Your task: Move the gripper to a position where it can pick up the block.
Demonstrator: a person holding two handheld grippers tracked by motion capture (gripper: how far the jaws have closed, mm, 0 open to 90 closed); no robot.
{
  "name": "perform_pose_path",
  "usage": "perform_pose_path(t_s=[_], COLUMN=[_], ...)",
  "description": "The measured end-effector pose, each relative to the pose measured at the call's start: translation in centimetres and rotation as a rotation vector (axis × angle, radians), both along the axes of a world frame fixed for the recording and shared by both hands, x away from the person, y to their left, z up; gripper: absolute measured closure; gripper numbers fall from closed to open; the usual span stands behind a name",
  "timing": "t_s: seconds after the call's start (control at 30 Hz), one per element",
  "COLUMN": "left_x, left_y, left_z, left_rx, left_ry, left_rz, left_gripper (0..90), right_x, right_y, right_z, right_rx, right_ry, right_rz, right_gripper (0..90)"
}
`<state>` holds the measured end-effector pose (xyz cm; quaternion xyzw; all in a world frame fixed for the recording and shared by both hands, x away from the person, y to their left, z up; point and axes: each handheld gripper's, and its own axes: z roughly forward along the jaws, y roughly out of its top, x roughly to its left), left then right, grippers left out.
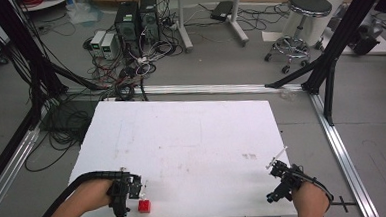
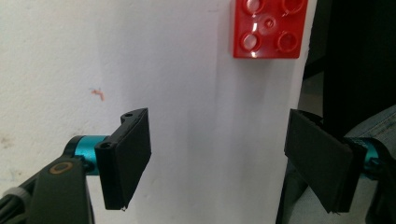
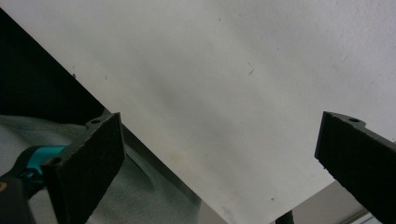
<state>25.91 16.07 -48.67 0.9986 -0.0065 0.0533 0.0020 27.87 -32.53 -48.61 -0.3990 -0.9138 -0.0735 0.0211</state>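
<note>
We see the red brick (image 1: 144, 206) sitting at the near edge of the white bench (image 1: 182, 139), just beside our left gripper (image 1: 135, 189), whose fingers (image 2: 128, 156) are spread, probably lined up to take it. The right gripper (image 1: 279, 176) waits well apart, fingers spread and empty.

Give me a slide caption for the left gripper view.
Open left hand-held gripper above the white table, red brick ahead near its edge.

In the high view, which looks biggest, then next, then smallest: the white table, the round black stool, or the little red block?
1. White table, by far.
2. Black stool; it stands farther from the camera, so it looks smaller than it really is.
3. Red block, tiny beside the left gripper.
</note>
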Motion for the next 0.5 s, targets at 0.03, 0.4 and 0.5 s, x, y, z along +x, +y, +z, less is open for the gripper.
perform_pose_path(t_s=[0.03,0.4,0.5], left_x=[0.0,-1.0,-1.3], left_y=[-0.1,-1.5,-1.8], left_z=[-0.1,-1.1,-1.3], left_rx=[0.001,0.009,0.0], left_ry=[0.003,0.025,0.031], left_rz=[-0.004,-0.021,-0.024], left_gripper=[23.1,23.1,23.2], right_x=[0.0,0.0,0.0], right_y=[0.0,-0.1,-0.1], right_z=[0.0,0.0,0.0], right_rx=[0.002,0.004,0.001], right_ry=[-0.001,0.001,0.001], right_rz=[0.0,-0.003,-0.002], right_gripper=[0.9,0.9,0.9])
